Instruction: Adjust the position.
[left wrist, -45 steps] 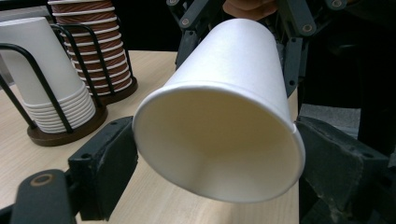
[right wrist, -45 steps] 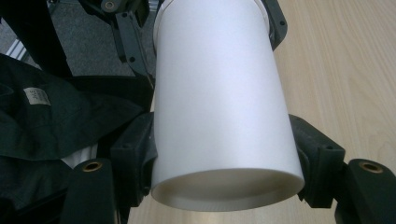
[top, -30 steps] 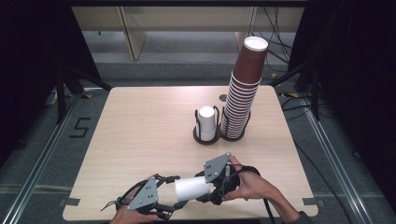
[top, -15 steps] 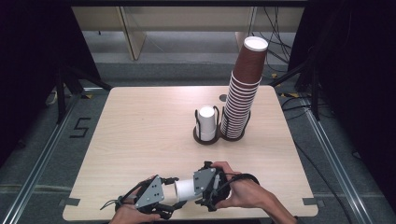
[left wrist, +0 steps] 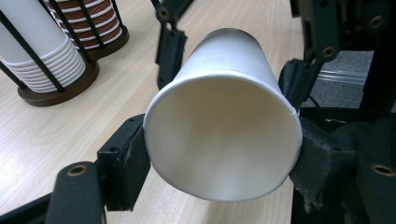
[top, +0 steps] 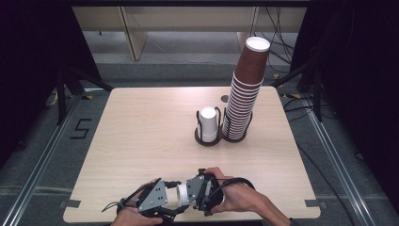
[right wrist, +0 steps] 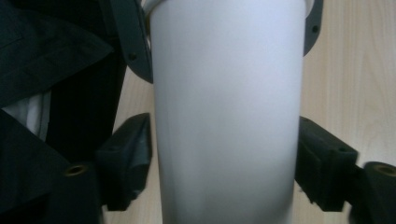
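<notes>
White paper cup (left wrist: 223, 116) clamped by left gripper (top: 157, 201) at rim and right gripper (top: 200, 192) at body, near table edge. Risk: crushing from opposing squeeze.

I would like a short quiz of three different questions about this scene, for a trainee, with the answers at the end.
1. True or false: the white cup is gripped by both the left tool and the right tool at once.
2. Which stack is taller? A) the brown cups B) the white cups C) they are equal.
3. Fill in the word: in the left gripper view, the held cup shows its open ____ to the camera.

Key
1. True. The jaws of each tool press on opposite sides of the cup, near the front edge of the table.
2. A. The brown stack rises far above its round holder.
3. mouth.
</notes>
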### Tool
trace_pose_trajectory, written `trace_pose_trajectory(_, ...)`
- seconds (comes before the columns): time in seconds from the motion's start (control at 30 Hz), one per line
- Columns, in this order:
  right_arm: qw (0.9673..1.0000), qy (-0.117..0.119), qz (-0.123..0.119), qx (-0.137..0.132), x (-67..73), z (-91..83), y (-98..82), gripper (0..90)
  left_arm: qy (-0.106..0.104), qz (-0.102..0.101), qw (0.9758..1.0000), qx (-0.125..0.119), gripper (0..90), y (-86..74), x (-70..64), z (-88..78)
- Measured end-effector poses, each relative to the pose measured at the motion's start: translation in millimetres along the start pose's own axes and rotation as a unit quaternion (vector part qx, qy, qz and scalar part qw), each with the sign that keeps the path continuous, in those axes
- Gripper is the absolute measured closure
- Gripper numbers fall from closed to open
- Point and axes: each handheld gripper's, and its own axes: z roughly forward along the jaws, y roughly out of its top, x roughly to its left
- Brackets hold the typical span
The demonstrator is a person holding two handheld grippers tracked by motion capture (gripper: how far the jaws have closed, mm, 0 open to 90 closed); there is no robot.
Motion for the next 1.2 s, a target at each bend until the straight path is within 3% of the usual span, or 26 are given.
trace_pose_trajectory(0.1,1.0000,0.006,0.003,-0.006,-0.8,1.4,-1.2,33.6,0.001,0.005,1.0000,0.003,26.4,0.0,0.5,-0.1)
trace_pose_trajectory(0.13,0.9996,0.010,0.027,0.004,1.8,0.6,-2.4,33.6,0.000,-0.001,1.0000,-0.005,26.4,-0.4,0.2,0.5)
trace_pose_trajectory(0.17,0.9995,0.011,0.028,0.003,1.1,0.6,-3.2,33.5,-0.001,-0.006,0.9999,-0.012,25.1,-0.7,1.3,0.1)
trace_pose_trajectory(0.2,0.9995,0.018,0.020,-0.019,-2.3,0.2,-5.2,33.2,-0.005,-0.013,0.9996,-0.024,21.3,-1.7,3.0,0.5)
trace_pose_trajectory(0.23,0.9995,0.018,0.020,-0.019,-2.3,0.2,-5.2,33.2,-0.002,-0.023,0.9993,-0.029,21.3,-2.1,3.6,-0.5)
trace_pose_trajectory(0.27,0.9973,0.034,0.030,-0.057,-6.2,-2.3,-9.8,33.4,0.003,-0.033,0.9986,-0.042,13.1,-2.9,4.4,-0.7)
trace_pose_trajectory(0.3,0.9973,0.034,0.030,-0.057,-6.2,-2.3,-9.8,33.4,0.001,-0.042,0.9976,-0.056,13.1,-3.6,5.6,-0.7)
trace_pose_trajectory(0.33,0.9961,0.036,0.036,-0.072,-7.3,-3.3,-12.0,33.4,-0.005,-0.064,0.9948,-0.079,13.0,-4.3,6.4,-1.6)
trace_pose_trajectory(0.37,0.9912,0.057,0.056,-0.105,-8.4,-4.9,-15.6,33.4,-0.008,-0.066,0.9941,-0.086,13.2,-4.6,8.1,-3.2)
trace_pose_trajectory(0.4,0.9874,0.061,0.048,-0.138,-14.6,-5.0,-21.1,33.4,-0.012,-0.077,0.9912,-0.107,13.4,-4.9,9.4,-5.0)
trace_pose_trajectory(0.43,0.9874,0.061,0.048,-0.138,-14.6,-5.0,-21.1,33.4,-0.012,-0.077,0.9912,-0.107,14.1,-4.9,9.4,-5.0)
trace_pose_trajectory(0.47,0.9846,0.067,0.054,-0.152,-16.4,-6.3,-24.5,33.3,-0.013,-0.082,0.9893,-0.119,14.1,-4.7,9.0,-4.1)
trace_pose_trajectory(0.53,0.9814,0.067,0.069,-0.166,-17.4,-8.5,-28.9,33.2,-0.009,-0.083,0.9888,-0.124,14.3,-3.5,8.4,-5.0)
trace_pose_trajectory(0.57,0.9814,0.067,0.069,-0.166,-17.4,-8.5,-28.9,33.2,-0.009,-0.083,0.9888,-0.124,14.4,-3.5,8.4,-5.0)
trace_pose_trajectory(0.6,0.9796,0.073,0.073,-0.172,-17.8,-9.0,-30.0,33.2,-0.015,-0.088,0.9867,-0.136,14.4,-3.4,8.3,-3.3)
trace_pose_trajectory(0.67,0.9795,0.073,0.072,-0.173,-17.9,-8.9,-30.2,33.1,-0.011,-0.089,0.9876,-0.129,14.4,-3.1,7.7,-4.3)
trace_pose_trajectory(0.7,0.9759,0.080,0.085,-0.184,-16.5,-9.0,-29.5,33.1,-0.010,-0.087,0.9881,-0.127,14.4,-3.2,7.7,-4.3)
trace_pose_trajectory(0.73,0.9751,0.083,0.087,-0.187,-16.7,-8.9,-29.7,33.1,-0.010,-0.088,0.9880,-0.127,14.4,-3.2,7.7,-4.1)
trace_pose_trajectory(0.87,0.9750,0.085,0.088,-0.185,-16.2,-7.6,-30.0,32.8,-0.015,-0.091,0.9861,-0.138,18.9,-2.4,8.1,-3.6)
trace_pose_trajectory(0.9,0.9751,0.083,0.088,-0.186,-16.4,-7.0,-30.0,32.7,-0.013,-0.085,0.9876,-0.131,18.9,-2.0,8.1,-5.3)
trace_pose_trajectory(1.07,0.9725,0.091,0.098,-0.190,-16.9,-4.6,-31.4,32.8,-0.019,-0.079,0.9867,-0.140,23.7,-1.8,8.9,-5.0)
trace_pose_trajectory(1.17,0.9726,0.088,0.105,-0.188,-17.6,-2.9,-31.7,28.7,-0.018,-0.078,0.9872,-0.138,25.1,-1.7,9.4,-5.5)
trace_pose_trajectory(1.2,0.9718,0.087,0.115,-0.186,-18.2,-2.5,-32.3,24.2,-0.011,-0.078,0.9886,-0.128,25.1,-1.2,9.0,-7.5)
